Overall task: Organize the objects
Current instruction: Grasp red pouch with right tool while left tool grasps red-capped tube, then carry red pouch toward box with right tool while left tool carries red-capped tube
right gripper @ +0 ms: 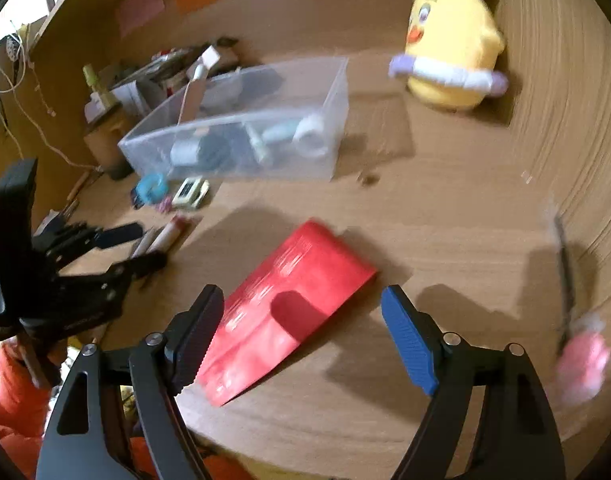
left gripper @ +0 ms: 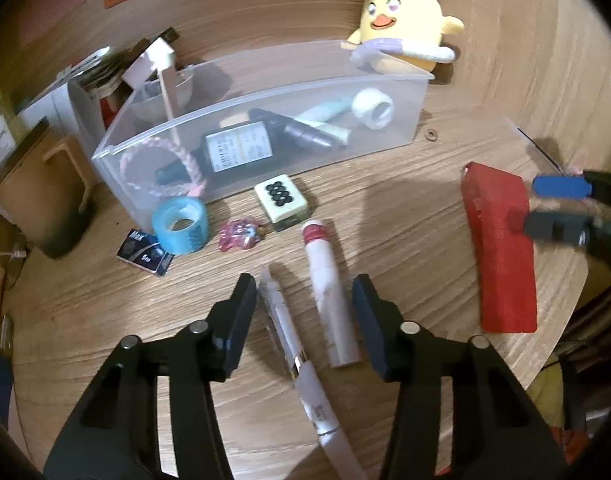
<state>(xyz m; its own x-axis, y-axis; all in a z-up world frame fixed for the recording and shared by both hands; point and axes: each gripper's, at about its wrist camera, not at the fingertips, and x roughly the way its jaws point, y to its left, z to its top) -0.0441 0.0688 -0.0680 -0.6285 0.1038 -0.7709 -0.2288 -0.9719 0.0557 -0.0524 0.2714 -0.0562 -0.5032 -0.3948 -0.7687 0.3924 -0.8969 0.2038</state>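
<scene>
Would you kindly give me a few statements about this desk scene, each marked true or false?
1. Two pens lie between the fingers of the left gripper. True.
2. The blue tape roll sits inside the clear bin. False: it stands on the table in front of the bin.
3. The right gripper is closed on the red packet. False: its jaws are open above the packet.
4. The yellow plush chick sits behind the bin. True.

My left gripper (left gripper: pixel 305 300) angles steeply downward, jaws parted, pads pressing nothing. My right gripper (right gripper: pixel 301 320) angles down likewise, jaws spread wide, nothing gripped between pads.
</scene>
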